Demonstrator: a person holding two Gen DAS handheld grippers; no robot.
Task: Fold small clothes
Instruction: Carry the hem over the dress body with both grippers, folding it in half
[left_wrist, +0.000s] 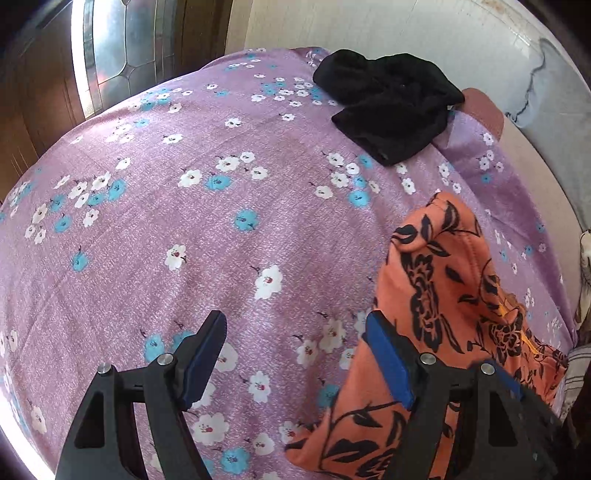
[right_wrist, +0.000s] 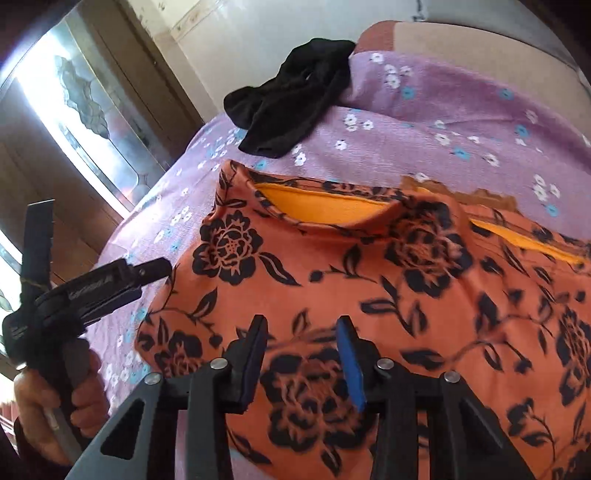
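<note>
Both grippers positioned at orange floral garment (right_wrist: 369, 280) on purple bedsheet (left_wrist: 184, 229).
Left gripper (left_wrist: 295, 354) spread wide, right gripper (right_wrist: 303, 354) part-open, both empty. Risk: closing jaws may pinch bedsheet too.

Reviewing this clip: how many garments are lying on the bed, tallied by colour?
Orange garment with black flower print: 1
Black garment: 1
Total: 2, both on the purple floral bedsheet.
</note>
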